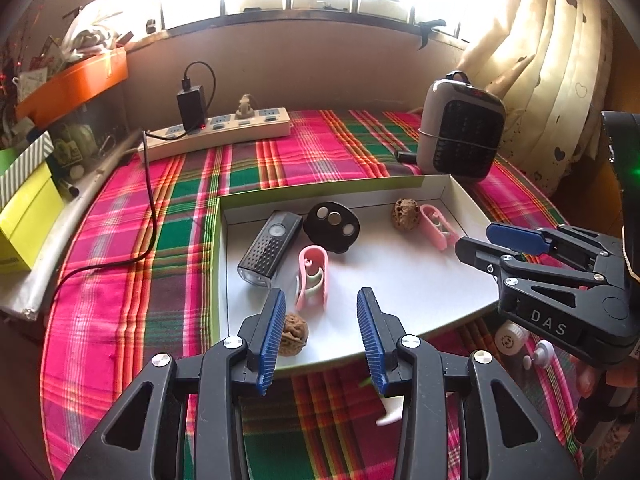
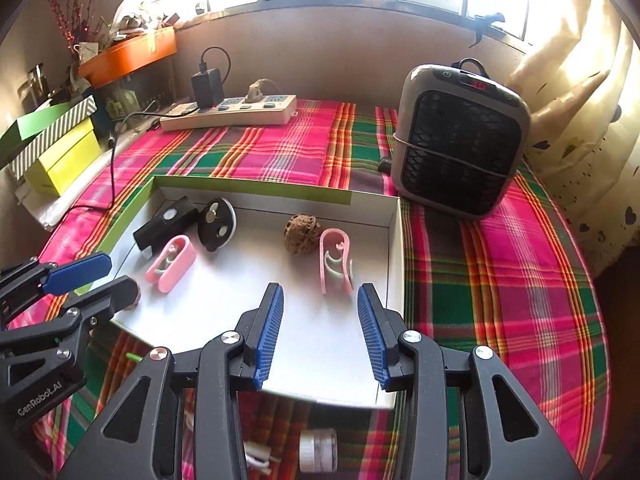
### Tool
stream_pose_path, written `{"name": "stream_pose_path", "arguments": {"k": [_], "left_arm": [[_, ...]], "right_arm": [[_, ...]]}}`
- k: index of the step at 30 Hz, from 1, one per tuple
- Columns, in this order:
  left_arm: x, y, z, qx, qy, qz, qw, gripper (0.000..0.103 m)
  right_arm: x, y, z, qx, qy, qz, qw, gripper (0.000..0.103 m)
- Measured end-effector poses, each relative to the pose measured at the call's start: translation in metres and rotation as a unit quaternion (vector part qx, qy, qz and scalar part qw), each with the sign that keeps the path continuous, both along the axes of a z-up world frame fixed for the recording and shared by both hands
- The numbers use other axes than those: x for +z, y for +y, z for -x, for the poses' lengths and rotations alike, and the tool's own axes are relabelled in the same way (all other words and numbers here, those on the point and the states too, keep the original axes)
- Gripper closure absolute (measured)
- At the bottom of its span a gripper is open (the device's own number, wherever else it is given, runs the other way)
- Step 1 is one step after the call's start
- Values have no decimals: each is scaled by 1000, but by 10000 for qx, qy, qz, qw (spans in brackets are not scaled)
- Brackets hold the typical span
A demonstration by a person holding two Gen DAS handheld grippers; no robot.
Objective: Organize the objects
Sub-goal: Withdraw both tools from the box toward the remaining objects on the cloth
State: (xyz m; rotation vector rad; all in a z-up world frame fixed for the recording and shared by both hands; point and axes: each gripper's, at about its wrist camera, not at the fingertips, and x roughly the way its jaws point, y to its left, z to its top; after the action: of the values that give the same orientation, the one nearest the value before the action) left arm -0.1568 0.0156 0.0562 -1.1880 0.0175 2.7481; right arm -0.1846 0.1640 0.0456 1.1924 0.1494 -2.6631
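A: Six things are counted inside the white tray (image 1: pixel 460 196), which is set on the plaid-covered counter (image 1: pixel 312 148): two pink clips, two walnuts, one black bike light (image 1: pixel 270 246) and one black disc with three round spots (image 1: pixel 331 226).

B: Where are the pairs placed?

A: One pink clip (image 1: pixel 314 278) is seen at the middle, the other pink clip (image 1: pixel 436 226) near the far right wall, just beside a walnut (image 1: pixel 406 214). The second walnut (image 1: pixel 294 334) is found at the near edge, close to the left claw (image 1: pixel 322 336).

B: Is anything gripped?

A: Nothing is held. The left claw is parted partway above the tray's near edge. The right claw (image 2: pixel 320 332) is likewise parted partway and bare, hung over the tray's near right part.

B: Can any writing be read?

A: "DAS" is read on the right claw's body in the left view, "GenRobot.AI" on the left one's in the right view. Beyond the tray, one heater (image 2: pixel 460 140) with a red display, unreadable, and one power strip (image 2: pixel 232 114) are seen.
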Motion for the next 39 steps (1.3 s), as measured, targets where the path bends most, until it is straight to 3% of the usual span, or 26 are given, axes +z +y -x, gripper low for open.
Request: {"name": "stream_pose_path", "arguments": {"k": [18, 39], "left_arm": [[6, 1, -41, -10, 250, 79, 9997, 67], [-13, -6, -65, -264, -66, -467, 9985, 63]], "right_arm": [[8, 14, -46, -75, 271, 192, 9994, 62], [-1, 48, -86, -404, 327, 304, 9982, 58]]}}
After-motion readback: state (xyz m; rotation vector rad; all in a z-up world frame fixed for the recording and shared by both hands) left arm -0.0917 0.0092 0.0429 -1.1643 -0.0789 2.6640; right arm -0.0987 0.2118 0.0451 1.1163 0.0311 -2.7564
